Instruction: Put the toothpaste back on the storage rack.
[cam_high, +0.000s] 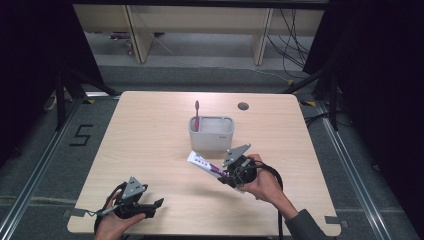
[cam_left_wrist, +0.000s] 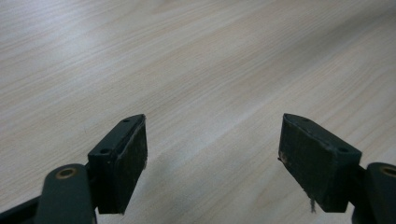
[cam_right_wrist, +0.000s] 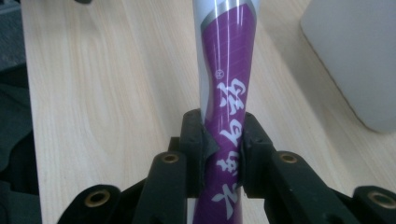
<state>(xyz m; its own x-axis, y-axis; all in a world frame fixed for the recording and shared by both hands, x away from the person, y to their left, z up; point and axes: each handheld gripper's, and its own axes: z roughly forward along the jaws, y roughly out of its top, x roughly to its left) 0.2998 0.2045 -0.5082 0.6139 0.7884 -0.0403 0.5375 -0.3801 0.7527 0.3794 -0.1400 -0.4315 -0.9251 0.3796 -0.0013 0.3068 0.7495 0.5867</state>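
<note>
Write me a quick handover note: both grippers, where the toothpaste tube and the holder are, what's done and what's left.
Right gripper: shut on the purple-and-white toothpaste tube, lifted off the table, tube tip pointing toward the holder.
Left gripper: open, holding nothing, low over the table's near left corner.
White holder: mid-table, with a pink toothbrush standing upright in its left end.
Done: tube picked up.
Left: probably carry the tube over the holder, drop it in, release.

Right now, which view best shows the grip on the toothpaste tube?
Right gripper view: the toothpaste tube fills the centre, the right gripper pinching its purple body. The high view shows the tube small, angled toward the holder. The left gripper view faces bare table.
</note>
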